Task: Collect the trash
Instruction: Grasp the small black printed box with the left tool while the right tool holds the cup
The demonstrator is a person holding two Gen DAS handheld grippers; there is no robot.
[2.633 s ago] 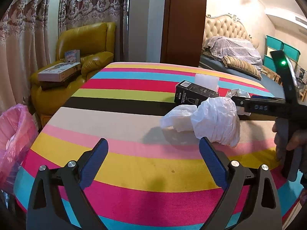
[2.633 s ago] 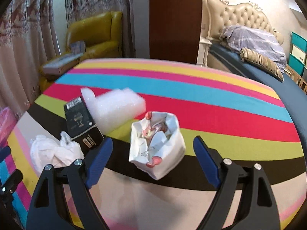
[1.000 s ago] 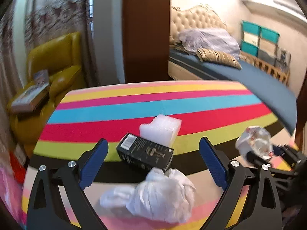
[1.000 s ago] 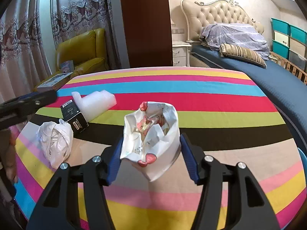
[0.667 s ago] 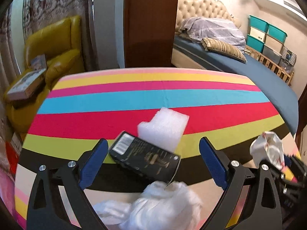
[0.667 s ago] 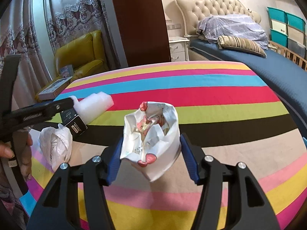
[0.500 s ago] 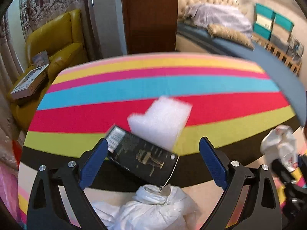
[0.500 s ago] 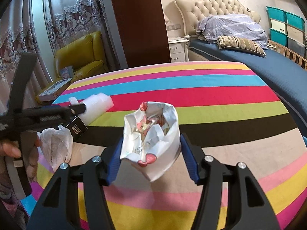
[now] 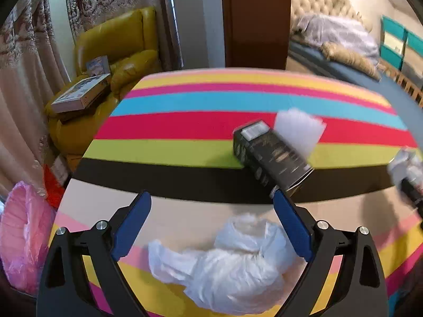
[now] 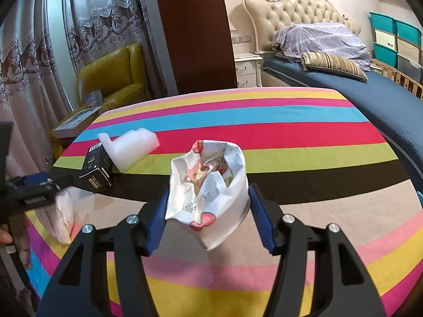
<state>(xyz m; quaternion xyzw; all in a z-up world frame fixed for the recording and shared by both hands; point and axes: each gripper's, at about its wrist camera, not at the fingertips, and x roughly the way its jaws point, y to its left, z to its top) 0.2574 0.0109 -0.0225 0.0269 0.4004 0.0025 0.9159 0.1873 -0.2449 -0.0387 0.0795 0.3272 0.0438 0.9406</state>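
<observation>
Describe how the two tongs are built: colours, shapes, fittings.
Both the left tongs and the right tongs look alike: black angular frames with triangular cut-outs, silver round bolts at the joints, and long flat blue pads lining the inner face of each finger. No cables or sleeves show.

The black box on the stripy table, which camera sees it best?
The right wrist view: the black box is sharp there, its white label readable as a patch, though small. The left wrist view shows it bigger but smeared by blur.

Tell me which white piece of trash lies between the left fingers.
The crumpled white plastic bag. The white foam block lies farther back, behind the black box.
</observation>
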